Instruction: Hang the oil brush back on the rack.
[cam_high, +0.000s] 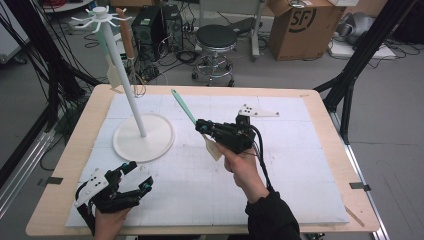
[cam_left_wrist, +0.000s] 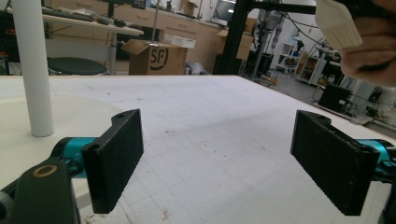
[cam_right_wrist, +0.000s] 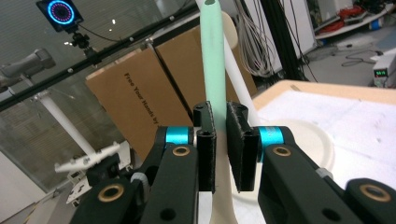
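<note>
Clamping my right gripper (cam_high: 206, 131) on the green-handled brush (cam_high: 192, 120) at mid-handle, jaws nearly closed on it, held above table (cam_high: 320, 165) centre; handle tip points to 11 o'clock, bristles to 5 o'clock. My left gripper (cam_high: 135, 175) rests at 7 o'clock on the mat, jaws wide apart, nothing between. White stand (cam_high: 142, 137) sits at 10 o'clock, just beyond it.

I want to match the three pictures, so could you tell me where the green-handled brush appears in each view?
High view: brush at centre, clamped in the right tool.
Left gripper view: its pale bristles at top right.
Right gripper view: green handle up the middle.
Shared landmark: the white stand's pole.
</note>
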